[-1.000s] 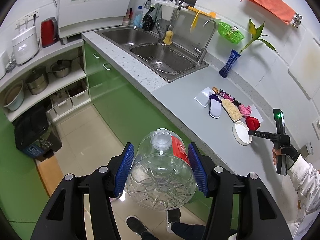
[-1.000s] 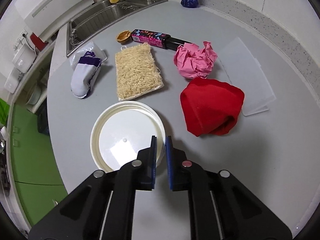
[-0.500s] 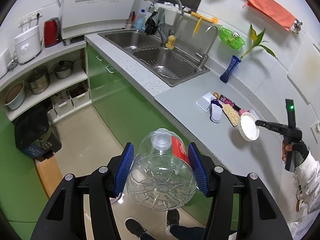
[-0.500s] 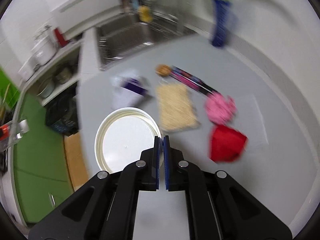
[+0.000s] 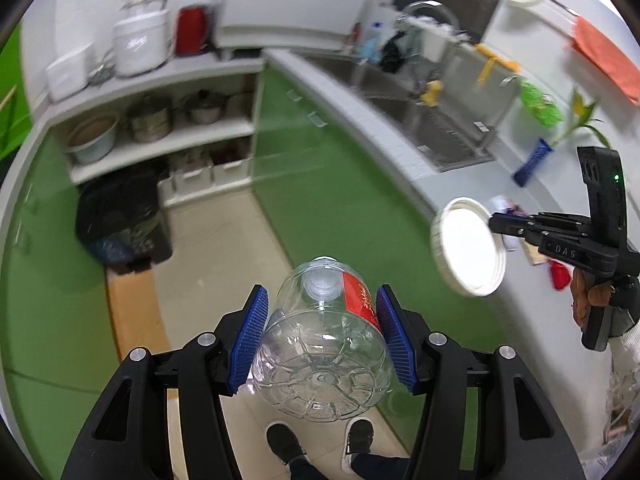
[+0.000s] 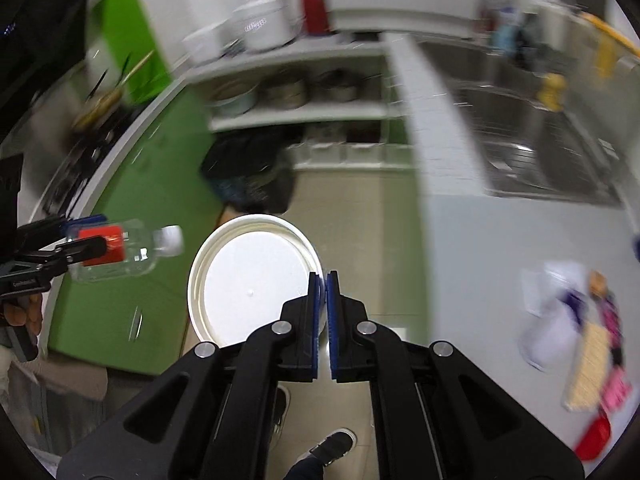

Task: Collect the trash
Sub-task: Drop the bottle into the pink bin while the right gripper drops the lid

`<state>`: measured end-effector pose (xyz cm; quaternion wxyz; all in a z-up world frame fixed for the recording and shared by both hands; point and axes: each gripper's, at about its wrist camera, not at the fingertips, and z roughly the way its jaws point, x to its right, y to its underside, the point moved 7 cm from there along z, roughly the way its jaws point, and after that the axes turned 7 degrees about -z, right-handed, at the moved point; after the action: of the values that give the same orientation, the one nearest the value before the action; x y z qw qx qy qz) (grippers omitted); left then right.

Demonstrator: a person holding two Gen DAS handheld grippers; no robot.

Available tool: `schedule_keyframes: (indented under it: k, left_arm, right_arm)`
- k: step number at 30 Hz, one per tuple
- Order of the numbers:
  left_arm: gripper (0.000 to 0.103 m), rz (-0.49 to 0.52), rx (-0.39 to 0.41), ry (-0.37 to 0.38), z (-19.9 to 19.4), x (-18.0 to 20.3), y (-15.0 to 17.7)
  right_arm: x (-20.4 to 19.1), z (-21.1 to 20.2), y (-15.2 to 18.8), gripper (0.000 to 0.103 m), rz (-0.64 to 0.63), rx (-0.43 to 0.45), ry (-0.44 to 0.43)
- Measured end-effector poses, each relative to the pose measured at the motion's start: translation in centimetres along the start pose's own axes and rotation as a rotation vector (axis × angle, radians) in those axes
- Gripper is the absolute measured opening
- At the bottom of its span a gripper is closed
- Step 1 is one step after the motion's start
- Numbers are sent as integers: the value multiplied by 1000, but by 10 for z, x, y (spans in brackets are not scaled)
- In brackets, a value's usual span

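Note:
My left gripper (image 5: 320, 304) is shut on a clear plastic bottle (image 5: 322, 344) with a red label and white cap, held over the floor. It also shows in the right wrist view (image 6: 116, 254). My right gripper (image 6: 323, 276) is shut on the rim of a round white plastic lid (image 6: 252, 276), lifted off the counter and held in the air over the floor. The lid also shows in the left wrist view (image 5: 468, 256) with the right gripper (image 5: 494, 222) behind it. A black trash bin (image 5: 120, 216) stands on the floor by the shelves, also in the right wrist view (image 6: 248, 176).
The grey counter (image 6: 480, 248) holds a white sock (image 6: 548, 332), a loofah pad (image 6: 588, 364), pink paper (image 6: 616, 396) and a red cloth (image 6: 596, 436). A sink (image 5: 432, 124) lies farther along. Green cabinets (image 5: 340, 184) line the aisle. Shelves (image 5: 160, 120) hold pots.
My right gripper has lifted the white lid off the counter and swung left, out over the floor toward the bin. My left gripper, with the bottle, has turned left toward the shelves and bin.

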<state>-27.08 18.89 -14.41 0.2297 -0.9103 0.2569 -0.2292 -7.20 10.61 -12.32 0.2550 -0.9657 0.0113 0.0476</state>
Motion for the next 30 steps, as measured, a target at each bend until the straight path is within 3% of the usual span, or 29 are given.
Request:
schedule_keyframes:
  k: [4, 9, 14, 20, 22, 23, 30]
  left_arm:
    - [55, -52, -30, -40, 49, -44, 22]
    - [55, -112, -85, -54, 134, -96, 59]
    - [55, -164, -144, -63, 236, -146, 105]
    - [55, -200, -180, -83, 326, -186, 147]
    - [72, -217, -192, -75, 344, -195, 156]
    - [98, -223, -190, -99, 353, -202, 160]
    - [97, -320, -147, -107, 364, -237, 178]
  right_arm:
    - [-37, 81, 1, 3, -68, -67, -56]
    - [-58, 196, 27, 3, -109, -155, -83]
    - [-53, 298, 71, 3, -117, -228, -62]
    - [-34, 370, 115, 3, -99, -269, -32]
    - [-30, 387, 126, 3, -100, -281, -27]
    - [-30, 393, 129, 3, -102, -286, -25]
    - [-43, 435, 145, 3, -135, -306, -42]
